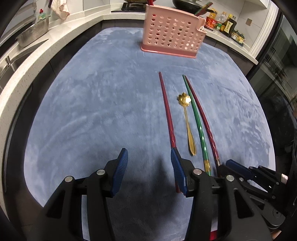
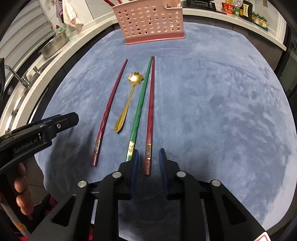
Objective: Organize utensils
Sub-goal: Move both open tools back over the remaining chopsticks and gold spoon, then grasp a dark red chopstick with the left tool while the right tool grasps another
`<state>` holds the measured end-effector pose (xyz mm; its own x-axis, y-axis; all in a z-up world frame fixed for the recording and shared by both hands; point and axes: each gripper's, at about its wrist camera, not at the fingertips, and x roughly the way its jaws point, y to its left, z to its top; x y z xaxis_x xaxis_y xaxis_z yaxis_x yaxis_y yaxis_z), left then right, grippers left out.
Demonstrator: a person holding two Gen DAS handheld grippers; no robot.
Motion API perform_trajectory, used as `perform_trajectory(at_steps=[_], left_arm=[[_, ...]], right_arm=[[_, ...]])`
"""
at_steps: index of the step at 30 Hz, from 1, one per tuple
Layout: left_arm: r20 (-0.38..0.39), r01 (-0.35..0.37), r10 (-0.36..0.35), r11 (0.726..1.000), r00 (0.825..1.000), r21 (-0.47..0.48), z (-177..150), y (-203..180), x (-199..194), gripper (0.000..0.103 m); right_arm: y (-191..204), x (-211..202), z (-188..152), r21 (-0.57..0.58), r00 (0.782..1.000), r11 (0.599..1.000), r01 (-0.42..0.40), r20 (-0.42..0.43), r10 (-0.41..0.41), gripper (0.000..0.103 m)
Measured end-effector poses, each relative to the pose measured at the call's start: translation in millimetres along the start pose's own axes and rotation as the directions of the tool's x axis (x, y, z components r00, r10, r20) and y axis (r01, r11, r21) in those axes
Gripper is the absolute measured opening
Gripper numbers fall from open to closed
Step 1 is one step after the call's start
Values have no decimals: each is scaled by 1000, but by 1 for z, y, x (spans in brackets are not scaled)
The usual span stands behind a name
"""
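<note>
Steel colander (image 1: 33, 34), condiment bottles (image 1: 225, 23) on counter (image 1: 118, 17).

Lit evenly from overhead – soft dark shadows pooled on the blue cloth (image 1: 92, 111) beneath the tools, faint glints on the gold spoon (image 2: 136, 77), slight motion blur, heavy fisheye bending and black vignetting at the edges.

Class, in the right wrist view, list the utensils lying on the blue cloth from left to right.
Left red chopstick → gold flower spoon → green chopstick → right red chopstick.
</note>
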<state>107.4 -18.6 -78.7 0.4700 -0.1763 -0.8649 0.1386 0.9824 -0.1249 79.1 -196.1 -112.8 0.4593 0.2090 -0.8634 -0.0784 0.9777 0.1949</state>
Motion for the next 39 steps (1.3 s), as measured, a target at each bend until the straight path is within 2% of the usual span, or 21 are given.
perform_trajectory(at_steps=[9,29,39], left_arm=[[-29,18,-17,999,999,28,-6,-8,5,46],[-130,77,-68,995,989,63,-17,-22,27,50],[-136,43,-32,996,990,82,-21,-24,32,38]], right_arm=[[-2,9,-4,8,1000,1000,10,-27,-10,7],[-14,5,-8,63,1000,998,25,-17,-24,7],[-15,5,-9,64,1000,998,24,-18,-23,7]])
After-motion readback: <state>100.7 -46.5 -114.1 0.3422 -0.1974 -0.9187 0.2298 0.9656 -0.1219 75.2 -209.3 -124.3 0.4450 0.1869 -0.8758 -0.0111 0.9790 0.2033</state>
